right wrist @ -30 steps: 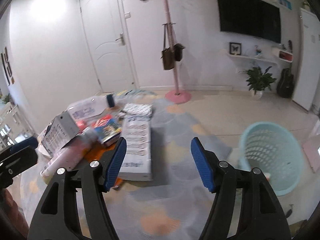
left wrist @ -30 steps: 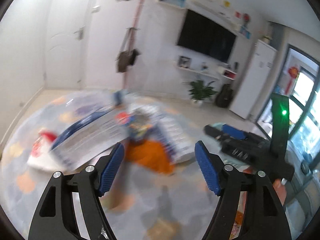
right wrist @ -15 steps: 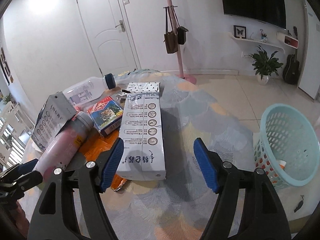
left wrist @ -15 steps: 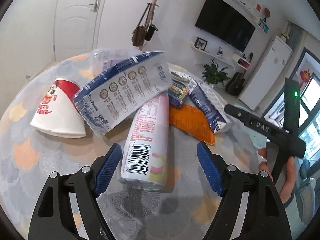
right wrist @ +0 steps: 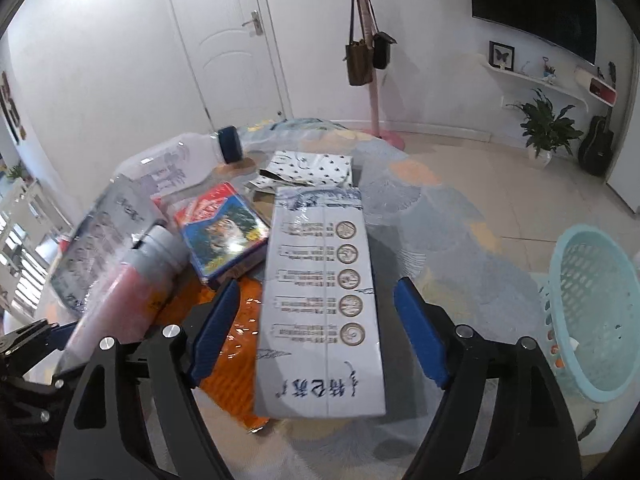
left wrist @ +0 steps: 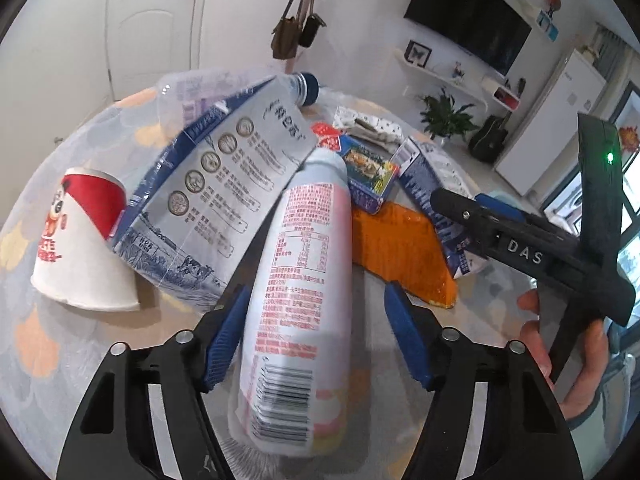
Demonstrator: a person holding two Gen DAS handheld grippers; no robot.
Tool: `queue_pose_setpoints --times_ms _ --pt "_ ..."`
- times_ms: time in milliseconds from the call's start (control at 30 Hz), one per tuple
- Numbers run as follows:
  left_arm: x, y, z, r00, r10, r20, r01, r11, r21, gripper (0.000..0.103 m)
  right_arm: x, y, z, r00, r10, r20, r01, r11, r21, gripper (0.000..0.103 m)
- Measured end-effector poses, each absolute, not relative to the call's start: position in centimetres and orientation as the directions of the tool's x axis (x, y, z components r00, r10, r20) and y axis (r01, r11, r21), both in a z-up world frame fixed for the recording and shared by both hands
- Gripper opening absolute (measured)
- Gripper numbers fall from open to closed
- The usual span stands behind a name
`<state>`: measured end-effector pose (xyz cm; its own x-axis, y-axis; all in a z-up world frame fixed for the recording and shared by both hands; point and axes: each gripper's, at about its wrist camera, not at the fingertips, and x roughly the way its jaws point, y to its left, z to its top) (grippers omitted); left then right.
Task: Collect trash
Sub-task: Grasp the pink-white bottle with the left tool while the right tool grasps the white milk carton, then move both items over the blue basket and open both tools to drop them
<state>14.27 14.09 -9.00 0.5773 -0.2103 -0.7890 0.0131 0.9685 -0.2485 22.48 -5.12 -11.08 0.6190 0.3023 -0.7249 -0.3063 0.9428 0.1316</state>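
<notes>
Trash lies in a pile on a round table. My left gripper point(left wrist: 316, 340) is open, its blue pads on either side of a pink and white bottle point(left wrist: 304, 280) that lies on its side. My right gripper point(right wrist: 316, 328) is open, straddling a long white and blue carton point(right wrist: 320, 300). A second carton point(left wrist: 224, 196), a paper cup point(left wrist: 80, 240), a clear plastic bottle point(right wrist: 176, 160), an orange wrapper point(left wrist: 400, 256) and a small colourful box point(right wrist: 224, 232) lie around them. A light blue basket point(right wrist: 592, 320) stands on the floor at the right.
A spotted paper bag point(right wrist: 312, 168) lies at the far side of the table. A pink coat stand point(right wrist: 368, 48) with bags, a white door point(right wrist: 228, 40), a plant point(right wrist: 544, 128) and a wall TV point(right wrist: 532, 12) stand beyond.
Both grippers have moved forward and down onto the pile. The pink bottle now sits between the left pads and the long carton between the right pads. Both stay open.
</notes>
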Motion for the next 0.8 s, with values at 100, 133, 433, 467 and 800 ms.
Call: queue_pose_setpoints --times_ms 100,133,433,467,800 --pt "14.6 13.8 -9.8 0.567 -0.200 -0.799 0.005 0.971 -0.239 0.048 22.9 -5.0 -11.9 0.602 0.293 -0.742 -0.303 0.945 0.127 0.075" --pt "14.7 13.7 -9.8 0.567 -0.189 -0.802 0.009 0.975 -0.224 0.047 23.0 -5.1 -12.1 0.599 0.289 -0.747 -0.297 0.946 0.128 0.070" --pt "12.4 13.0 -8.1 0.635 -0.307 -0.709 0.071 0.937 -0.342 0.047 22.0 -6.3 -11.1 0.627 0.327 -0.707 -0.310 0.937 0.159 0.051" --pt "12.1 12.8 -7.7 0.648 -0.322 -0.691 0.084 0.931 -0.355 0.047 21.8 -6.6 -10.7 0.634 0.330 -0.699 -0.310 0.937 0.161 0.051" --pt "12.8 7.8 -3.4 0.708 -0.396 -0.585 0.201 0.907 -0.370 0.047 19.5 -13.0 -5.8 0.733 0.338 -0.590 -0.262 0.941 0.215 0.051"
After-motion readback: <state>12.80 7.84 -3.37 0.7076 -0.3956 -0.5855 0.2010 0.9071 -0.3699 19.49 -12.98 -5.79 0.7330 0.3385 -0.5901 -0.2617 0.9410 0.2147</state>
